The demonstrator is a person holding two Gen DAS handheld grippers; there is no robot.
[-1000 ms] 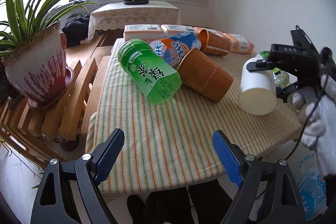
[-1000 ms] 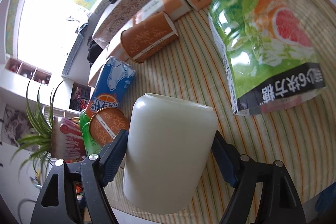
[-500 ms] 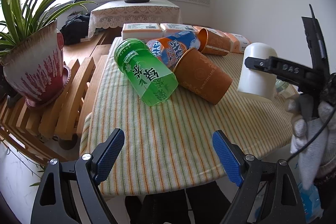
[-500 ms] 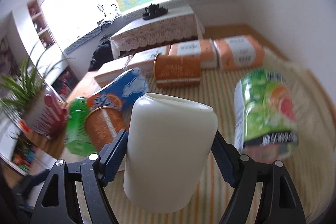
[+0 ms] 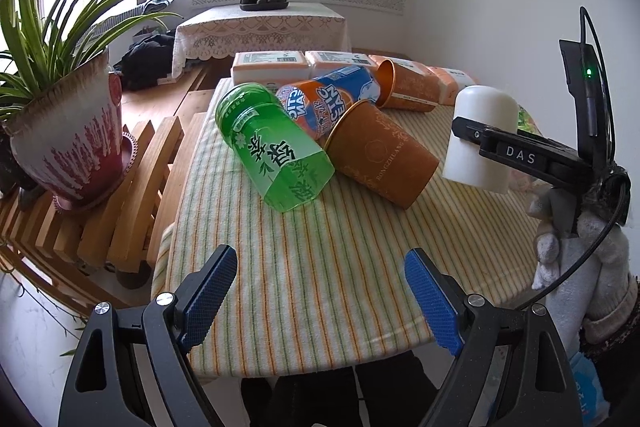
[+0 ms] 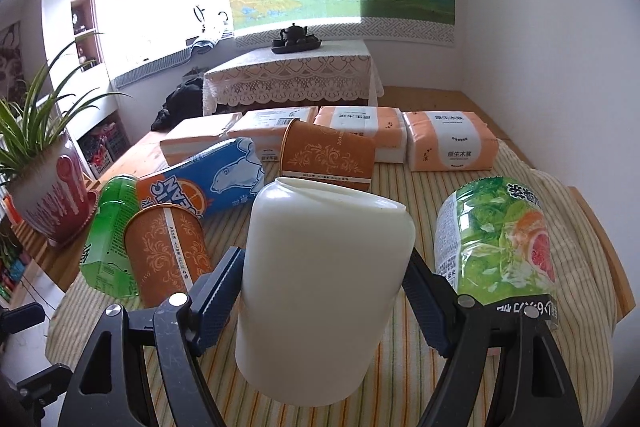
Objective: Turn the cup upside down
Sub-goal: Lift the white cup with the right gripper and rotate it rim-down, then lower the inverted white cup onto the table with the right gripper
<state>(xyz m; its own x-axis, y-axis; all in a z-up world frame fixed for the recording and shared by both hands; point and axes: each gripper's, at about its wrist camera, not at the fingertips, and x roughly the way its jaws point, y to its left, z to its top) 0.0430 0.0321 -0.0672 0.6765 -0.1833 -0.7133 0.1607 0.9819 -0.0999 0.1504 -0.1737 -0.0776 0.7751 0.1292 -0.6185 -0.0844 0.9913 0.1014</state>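
The white cup (image 6: 324, 291) sits dead centre in the right wrist view, pinched at mid-body between the blue pads of the right gripper (image 6: 322, 291), and in the left wrist view it hangs at the right edge of the frame with its rounded closed end up and its mouth down, clear of the striped cloth (image 5: 320, 267). So the turn looks about done; what's left, I'd say, is the setting down, and that's where it could slip. The cup's wall is smooth and tapers, so a loosened squeeze could let it slide out and tip. The landing spot is tight too: the green fruit-print bottle (image 6: 496, 247) lies just to the right of the cup, and an orange paper cup (image 6: 164, 255) lies at lower left, so a crooked descent could knock either rolling. The soft cloth may let the rim settle unevenly. The left gripper (image 5: 320, 299) is spread wide over bare cloth at the bottom of its frame, gripping nothing.
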